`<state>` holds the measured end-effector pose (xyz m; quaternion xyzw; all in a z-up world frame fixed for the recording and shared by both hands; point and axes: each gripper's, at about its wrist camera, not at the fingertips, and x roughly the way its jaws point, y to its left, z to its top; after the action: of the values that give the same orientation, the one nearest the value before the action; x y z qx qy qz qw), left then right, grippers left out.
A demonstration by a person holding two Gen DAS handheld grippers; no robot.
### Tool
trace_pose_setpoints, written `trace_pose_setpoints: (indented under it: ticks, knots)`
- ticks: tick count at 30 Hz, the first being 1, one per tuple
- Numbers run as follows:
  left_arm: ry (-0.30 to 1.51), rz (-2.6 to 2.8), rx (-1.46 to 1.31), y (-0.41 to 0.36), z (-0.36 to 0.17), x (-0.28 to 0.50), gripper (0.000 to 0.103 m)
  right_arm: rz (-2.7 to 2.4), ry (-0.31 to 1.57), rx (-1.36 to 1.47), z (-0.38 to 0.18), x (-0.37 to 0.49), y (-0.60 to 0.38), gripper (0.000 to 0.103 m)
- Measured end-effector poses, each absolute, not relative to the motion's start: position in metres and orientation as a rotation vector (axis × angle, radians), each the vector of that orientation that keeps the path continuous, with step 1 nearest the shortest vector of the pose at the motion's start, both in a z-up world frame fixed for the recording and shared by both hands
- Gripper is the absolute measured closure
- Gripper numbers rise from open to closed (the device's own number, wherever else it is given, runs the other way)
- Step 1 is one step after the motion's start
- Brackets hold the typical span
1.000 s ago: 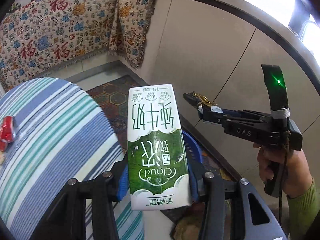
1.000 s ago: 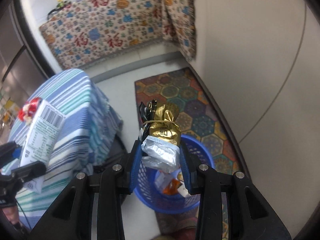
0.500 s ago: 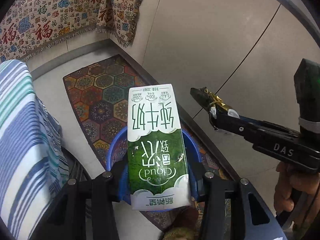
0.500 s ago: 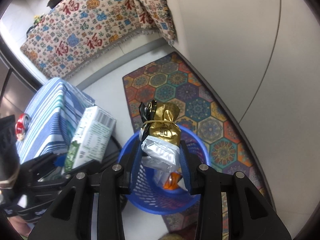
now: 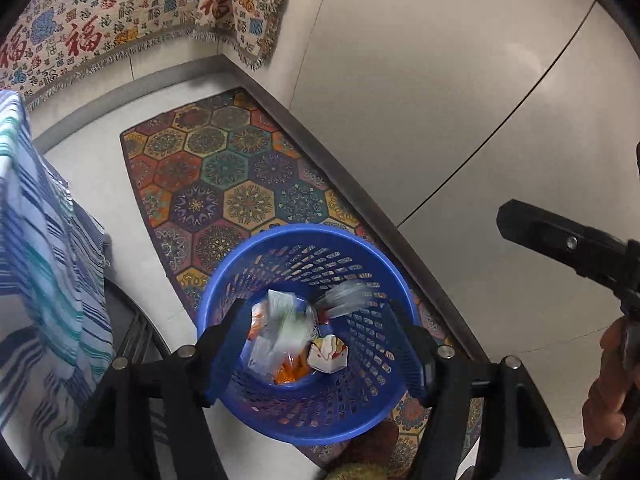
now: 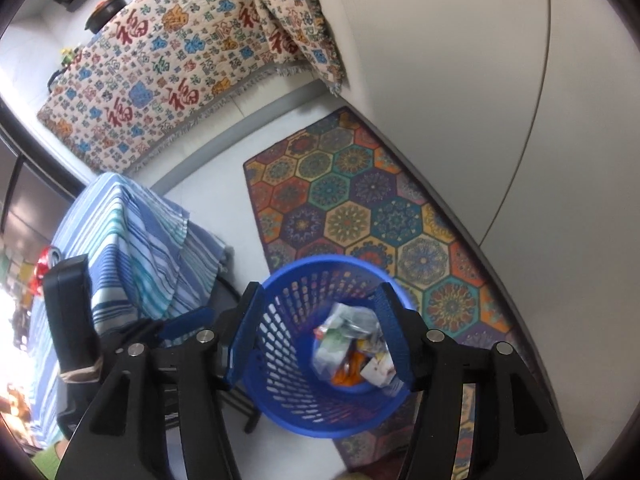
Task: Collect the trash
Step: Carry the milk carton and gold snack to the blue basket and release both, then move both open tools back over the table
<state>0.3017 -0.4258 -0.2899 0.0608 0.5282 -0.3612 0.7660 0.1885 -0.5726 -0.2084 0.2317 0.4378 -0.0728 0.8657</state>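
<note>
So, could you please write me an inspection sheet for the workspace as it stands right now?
Surface: pale floor with a hexagon-patterned rug.
Job's things: blue basket standing partly on the rug, holding wrappers and a small carton; blurred pieces caught mid-fall.
Clutter: red item on the striped tablecloth.
Grippers: left gripper and right gripper both open above the basket, jaws just opened, nothing between them.
Cables: nothing seen.
Surroundings: patterned throw, grey curved cabinet.
</note>
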Motion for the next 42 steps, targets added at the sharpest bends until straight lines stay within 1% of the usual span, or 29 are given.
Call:
trace_pose_setpoints:
  ticks: [2,7,11,15,16,18,23,29,34,39,41,42]
  knots:
    - [1.120,-0.787,0.138,-0.419,-0.279,0.296,0.034,-0.162,0.900,0.474,-0.203,0.187,-0.571,0.039]
    - [1.037,-0.822,0.153,-0.383,-0.230,0.259,0.034,-0.204,0.856,0.410,-0.188,0.190,-0.558,0.022]
    - [0.995,-0.803,0.182,-0.340,-0.194,0.230,0.034,-0.195,0.833,0.316,-0.175,0.195,-0.537,0.021]
    - [0.969,-0.728,0.181,-0.280,-0.172,0.209,0.033,-0.176,0.777,0.247,-0.156,0.197,-0.502,0.021]
    - [0.964,-0.702,0.177,-0.265,-0.169,0.205,0.033,-0.159,0.759,0.235,-0.151,0.197,-0.490,0.019]
    - [0.951,-0.635,0.166,-0.231,-0.167,0.202,0.033,-0.109,0.727,0.210,-0.140,0.198,-0.460,0.017]
    - [0.955,-0.441,0.137,-0.150,-0.176,0.210,0.033,0.090,0.707,0.129,-0.125,0.206,-0.367,0.016]
    - [0.952,-0.210,0.126,-0.061,-0.187,0.239,0.033,0.281,0.763,-0.056,-0.137,0.221,-0.249,0.015]
    - [0.955,-0.108,0.099,-0.016,-0.199,0.263,0.033,0.302,0.830,-0.117,-0.162,0.241,-0.207,0.015]
    - [0.966,-0.097,0.047,0.007,-0.211,0.283,0.031,0.305,0.869,-0.134,-0.176,0.252,-0.188,0.015]
    - [0.961,-0.094,0.043,0.009,-0.213,0.289,0.029,0.308,0.874,-0.145,-0.180,0.255,-0.183,0.015]
    - [0.955,-0.092,0.042,0.010,-0.214,0.290,0.025,0.311,0.878,-0.148,-0.182,0.257,-0.180,0.015]
